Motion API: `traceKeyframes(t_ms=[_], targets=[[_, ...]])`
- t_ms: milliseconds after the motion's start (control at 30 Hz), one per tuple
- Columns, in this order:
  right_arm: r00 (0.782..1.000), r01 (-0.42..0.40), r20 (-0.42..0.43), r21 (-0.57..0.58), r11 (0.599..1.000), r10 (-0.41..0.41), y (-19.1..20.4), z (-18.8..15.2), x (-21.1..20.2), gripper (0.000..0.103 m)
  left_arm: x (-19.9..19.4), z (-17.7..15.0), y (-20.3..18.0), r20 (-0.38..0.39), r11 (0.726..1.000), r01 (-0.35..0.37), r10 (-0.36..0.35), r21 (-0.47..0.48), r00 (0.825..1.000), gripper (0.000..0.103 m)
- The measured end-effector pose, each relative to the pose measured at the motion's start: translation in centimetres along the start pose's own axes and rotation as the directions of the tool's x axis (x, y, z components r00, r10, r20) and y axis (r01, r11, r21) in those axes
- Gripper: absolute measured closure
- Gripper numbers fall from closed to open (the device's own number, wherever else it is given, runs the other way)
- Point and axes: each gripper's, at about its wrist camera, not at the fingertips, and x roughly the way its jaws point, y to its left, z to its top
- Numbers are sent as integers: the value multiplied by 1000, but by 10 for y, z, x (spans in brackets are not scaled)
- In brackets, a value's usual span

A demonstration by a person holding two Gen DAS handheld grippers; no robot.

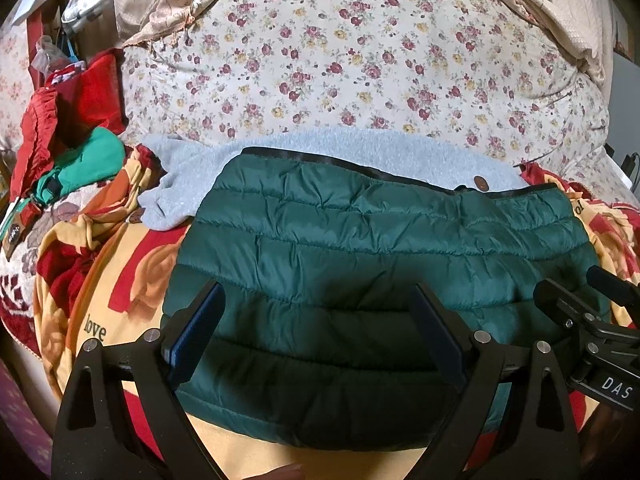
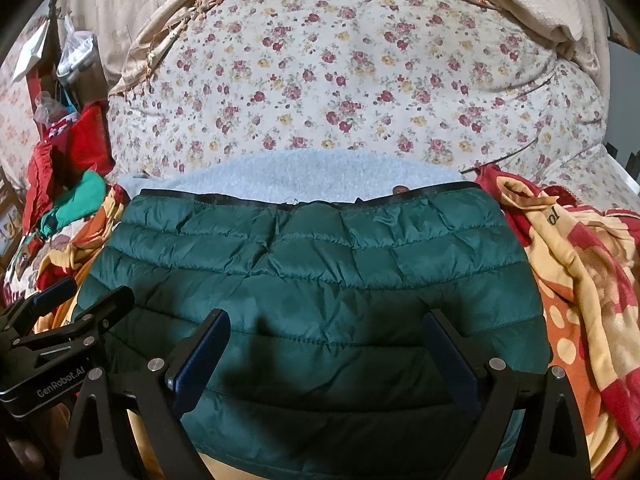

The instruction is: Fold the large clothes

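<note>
A dark green quilted puffer jacket (image 1: 360, 240) (image 2: 320, 264) lies folded and flat on the bed, black trim along its far edge. Beneath it, a pale grey fleece garment (image 1: 320, 148) (image 2: 300, 176) sticks out at the far side. My left gripper (image 1: 320, 292) hovers open over the jacket's near left part, nothing between its fingers. Over the jacket's near middle my right gripper (image 2: 328, 320) also stands open and empty. Each gripper shows at the edge of the other's view: the right one (image 1: 576, 292) at the right, the left one (image 2: 84, 292) at the left.
A red, orange and yellow patterned blanket (image 1: 120, 280) (image 2: 580, 280) lies under the clothes. A floral quilt (image 1: 340, 60) (image 2: 340, 80) rises behind. Red and bright green clothes (image 1: 80, 152) (image 2: 72, 196) are piled at the left, with bags and clutter beyond.
</note>
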Motion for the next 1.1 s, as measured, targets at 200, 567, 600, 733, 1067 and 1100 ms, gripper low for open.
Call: traceKeyframes(t_ms=[200,567,600,733,1067,1100], targets=[[1000,-6,-6,3,1000,6,2,-1,3,8,2,0,0,-2,1000,0,0,0,1000,10],[1000,-13,-18,15,1000,13,-1,-1,10,8,10,-2,1,-16,1000,8,-8,-3,1000,10],[1000,-12,-18,15,1000,12,0,-1,11,8,10,-2,1,-17,1000,8,-8,-4,1000,10],[1000,-13,-21,12,1000,14,-1,-1,12,8,11,-2,0,-23,1000,9,-9,-1,1000,10],[1000,-14,-27,14,1000,15,0,0,16,8,15,-1,-1,-36,1000,14,-14,1,999,10],[1000,-14,-28,14,1000,15,0,0,17,8,16,-2,-2,-38,1000,15,-15,2,999,10]])
